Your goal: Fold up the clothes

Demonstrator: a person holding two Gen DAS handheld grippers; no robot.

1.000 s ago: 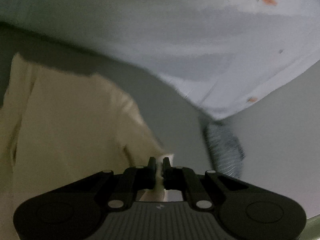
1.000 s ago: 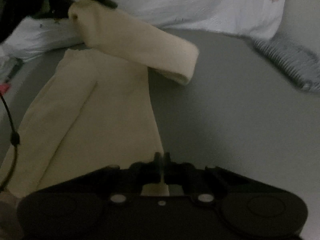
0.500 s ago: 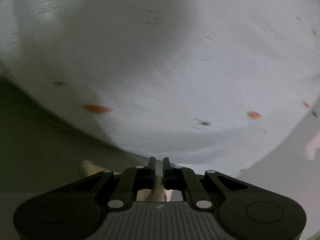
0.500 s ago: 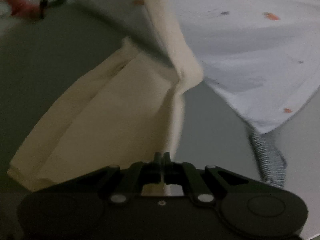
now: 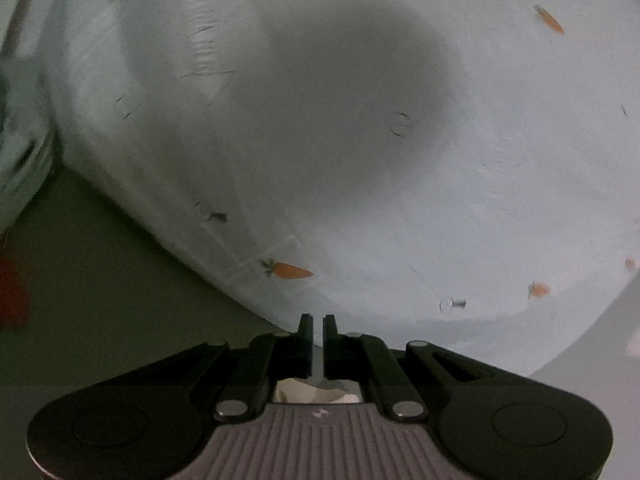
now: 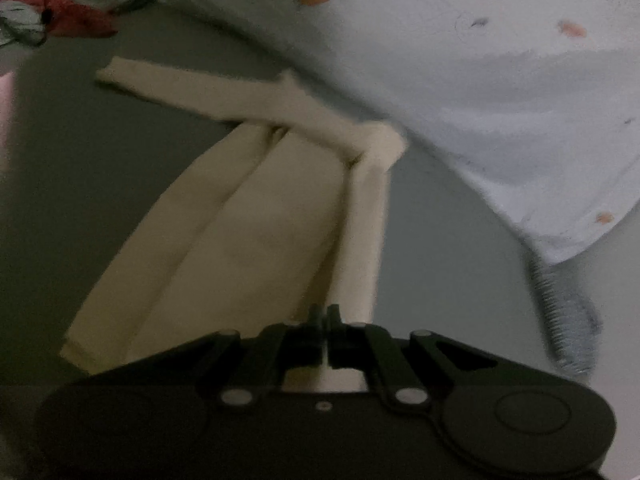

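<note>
A cream garment [image 6: 248, 216] lies on the grey table [image 6: 440, 240] in the right wrist view, its body stretched toward me and one sleeve folded across its far end. My right gripper [image 6: 326, 312] is shut on the cream garment's near edge. My left gripper [image 5: 317, 322] is shut, and a bit of cream cloth [image 5: 316, 392] shows behind its fingers. The left wrist view is filled by a pale blue cloth with small orange carrots [image 5: 360, 160], close in front of the left gripper.
The pale blue carrot cloth [image 6: 500, 80] lies at the back right of the table in the right wrist view. A grey ribbed knit piece [image 6: 568, 320] lies at the right. Red and grey-green clothes [image 6: 60, 12] sit at the far left corner.
My left gripper swung up and over toward the carrot cloth, carrying the cream sleeve across the garment's far end. My right gripper kept its hold and its view shifted toward the carrot cloth.
</note>
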